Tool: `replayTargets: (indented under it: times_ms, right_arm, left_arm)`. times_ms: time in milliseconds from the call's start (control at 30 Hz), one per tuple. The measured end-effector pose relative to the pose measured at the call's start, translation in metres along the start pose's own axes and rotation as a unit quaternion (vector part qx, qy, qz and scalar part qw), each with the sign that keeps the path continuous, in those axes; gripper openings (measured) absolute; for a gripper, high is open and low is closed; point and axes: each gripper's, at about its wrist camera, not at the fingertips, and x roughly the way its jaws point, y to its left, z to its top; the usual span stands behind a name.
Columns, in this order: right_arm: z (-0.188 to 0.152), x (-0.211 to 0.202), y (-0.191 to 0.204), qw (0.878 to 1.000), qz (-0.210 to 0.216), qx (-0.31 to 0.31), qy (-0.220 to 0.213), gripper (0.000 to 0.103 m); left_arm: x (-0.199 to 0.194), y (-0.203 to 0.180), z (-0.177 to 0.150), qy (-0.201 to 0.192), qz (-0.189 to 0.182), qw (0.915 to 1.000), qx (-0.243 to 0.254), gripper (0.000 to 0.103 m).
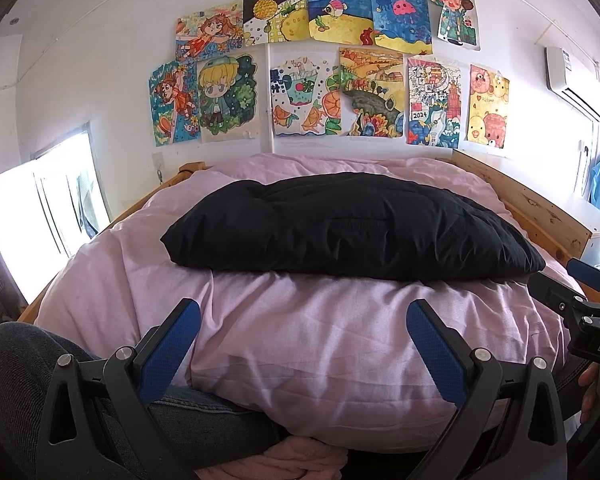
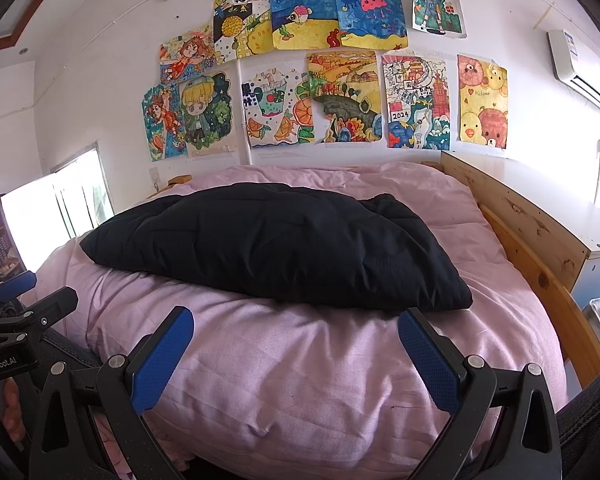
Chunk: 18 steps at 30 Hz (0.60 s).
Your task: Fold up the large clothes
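Black quilted jacket (image 1: 352, 226), plain pink duvet (image 1: 320, 336).

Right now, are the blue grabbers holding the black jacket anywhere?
No. The left gripper and right gripper are both open and empty, apart from the black jacket.

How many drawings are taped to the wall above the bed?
11. Top row, five: orange-haired girl, pineapple, fish, jellyfish, red-haired figure. Bottom row, six: swimming girl, blond character, fruit drink, landscape, 2024 poster, chick-and-bear sheet. None seems hidden.
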Motion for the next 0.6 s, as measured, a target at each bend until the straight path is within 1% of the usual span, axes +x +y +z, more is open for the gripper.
replayTargets:
  times_ms: [600]
  right_arm:
    - [0.0007,-0.0003,-0.0002,1.0,0.0,0.0,0.0,0.103]
  left_arm:
    - [0.0001,-0.0001,-0.0006,-0.001,0.001,1.0,0.0,0.101]
